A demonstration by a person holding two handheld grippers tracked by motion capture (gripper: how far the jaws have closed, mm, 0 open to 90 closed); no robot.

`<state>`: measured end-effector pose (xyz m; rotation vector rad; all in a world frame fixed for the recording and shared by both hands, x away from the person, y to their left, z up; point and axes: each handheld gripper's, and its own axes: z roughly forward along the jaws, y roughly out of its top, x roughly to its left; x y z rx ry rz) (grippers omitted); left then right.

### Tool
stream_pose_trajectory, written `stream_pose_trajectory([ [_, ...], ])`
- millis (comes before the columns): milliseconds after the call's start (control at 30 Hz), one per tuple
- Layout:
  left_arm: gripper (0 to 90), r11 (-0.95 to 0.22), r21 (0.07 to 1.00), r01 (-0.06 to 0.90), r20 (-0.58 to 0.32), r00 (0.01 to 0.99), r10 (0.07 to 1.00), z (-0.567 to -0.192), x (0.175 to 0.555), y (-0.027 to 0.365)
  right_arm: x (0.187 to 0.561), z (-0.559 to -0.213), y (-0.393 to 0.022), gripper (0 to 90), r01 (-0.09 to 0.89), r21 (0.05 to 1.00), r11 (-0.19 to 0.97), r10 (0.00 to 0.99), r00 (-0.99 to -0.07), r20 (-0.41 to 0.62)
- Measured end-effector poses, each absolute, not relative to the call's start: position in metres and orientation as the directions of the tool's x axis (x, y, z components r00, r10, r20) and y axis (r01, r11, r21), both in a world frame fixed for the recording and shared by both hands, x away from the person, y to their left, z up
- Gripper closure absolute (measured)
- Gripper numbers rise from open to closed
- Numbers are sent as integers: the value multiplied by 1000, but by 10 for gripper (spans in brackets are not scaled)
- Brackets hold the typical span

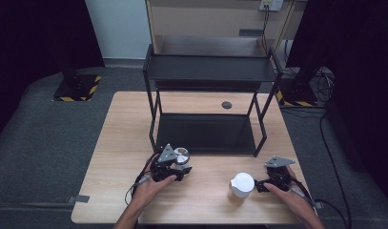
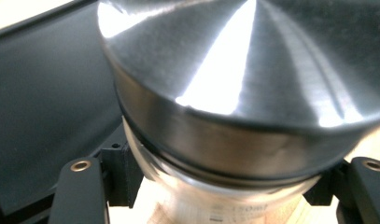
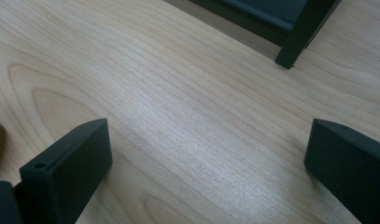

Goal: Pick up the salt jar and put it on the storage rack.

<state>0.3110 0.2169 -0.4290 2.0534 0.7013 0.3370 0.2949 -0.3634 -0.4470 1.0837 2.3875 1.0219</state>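
Wooden table (image 1: pixel 110 157), seen from above. Black two-tier rack (image 1: pixel 208 71) at the far middle, lower shelf (image 1: pixel 206 133) just beyond both hands, near posts standing right behind the working area. Small dark disc (image 1: pixel 227 105) on the tabletop behind the rack, partly screened by its frame.

Left gripper (image 1: pixel 178 167) at near left, just in front of the lower shelf edge. Jaws closed down on a glass jar with steel lid (image 1: pixel 181 155), one on each side of the glass below the lid. Jar upright, long axis vertical, lid facing up, standing just at the front edge of the shelf. In the left gripper view the steel lid (image 2: pixel 243 70) looms large and blurred; jar base cut off at the bottom edge, faint print on the glass unreadable.

Right gripper (image 1: pixel 258 185) at near right, well apart from the left. Jaws wide apart, nothing between them, bare wood below (image 3: pixel 206 140). White-lidded jar (image 1: pixel 241 187) just left of it, upright, lid up; contact with the gripper not discernible. Rack post foot (image 3: pixel 290 56) ahead in the right gripper view; rounded edge at far left frame border, too cropped to identify.
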Motion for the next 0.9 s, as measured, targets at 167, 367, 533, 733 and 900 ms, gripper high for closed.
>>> stream_pose_trajectory([
  [167, 293, -434, 841, 323, -23, 823, 567, -418, 326, 214, 295, -447, -363, 17, 519, 724, 455, 753, -658, -1],
  [367, 293, -453, 841, 296, -3, 839, 544, -401, 340, 209, 295, -447, -364, 17, 519, 724, 455, 752, -659, -1],
  [533, 294, -460, 843, 278, 13, 845, 534, -386, 346, 206, 295, -447, -364, 17, 518, 724, 456, 752, -659, -1],
  [733, 294, -458, 847, 271, 17, 846, 533, -369, 352, 205, 295, -447, -364, 17, 518, 724, 456, 752, -659, -1],
  [900, 294, -460, 848, 264, 25, 847, 531, -354, 356, 206, 295, -447, -364, 17, 518, 724, 456, 752, -660, -1],
])
